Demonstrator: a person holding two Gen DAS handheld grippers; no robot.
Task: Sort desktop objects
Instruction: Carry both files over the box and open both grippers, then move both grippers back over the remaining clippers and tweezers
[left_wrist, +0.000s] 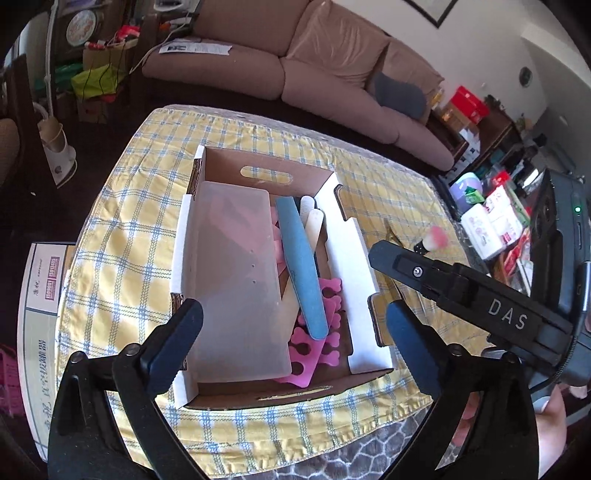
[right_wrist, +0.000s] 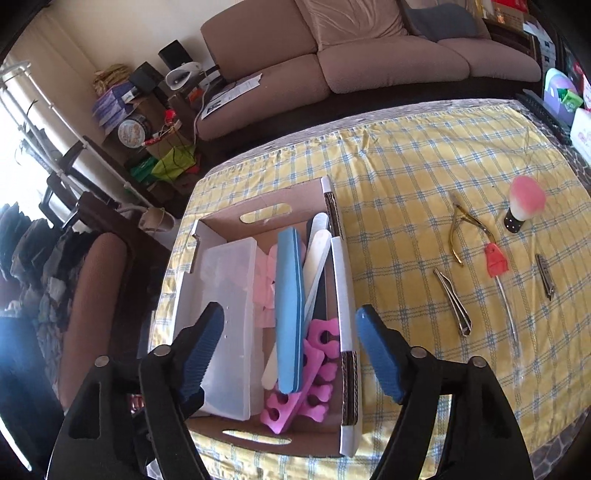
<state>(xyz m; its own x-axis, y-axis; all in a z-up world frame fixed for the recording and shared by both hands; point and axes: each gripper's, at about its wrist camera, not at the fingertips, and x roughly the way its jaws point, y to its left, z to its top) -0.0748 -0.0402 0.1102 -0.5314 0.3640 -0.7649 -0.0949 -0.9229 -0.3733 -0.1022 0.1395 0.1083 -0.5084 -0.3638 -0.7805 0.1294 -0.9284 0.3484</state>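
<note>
A cardboard box (left_wrist: 347, 258) (right_wrist: 343, 295) stands open on the yellow plaid cloth. In it lie a clear plastic case (left_wrist: 236, 277) (right_wrist: 229, 295), a long blue nail file (left_wrist: 301, 266) (right_wrist: 290, 302), white files (right_wrist: 317, 251) and pink toe separators (left_wrist: 317, 343) (right_wrist: 310, 376). My left gripper (left_wrist: 291, 317) hangs open above the box with nothing between its fingers. My right gripper (right_wrist: 290, 314) is open over the box too, empty; one of its fingers (left_wrist: 461, 288) shows at the right in the left wrist view.
On the cloth right of the box lie gold nippers (right_wrist: 458, 229), a pink-tipped brush (right_wrist: 524, 206) (left_wrist: 436, 236), a red-handled tool (right_wrist: 496, 266) and two nail clippers (right_wrist: 452, 302) (right_wrist: 545, 275). A sofa (left_wrist: 332, 74) stands behind the table. Cluttered shelves (left_wrist: 495, 206) stand at the right.
</note>
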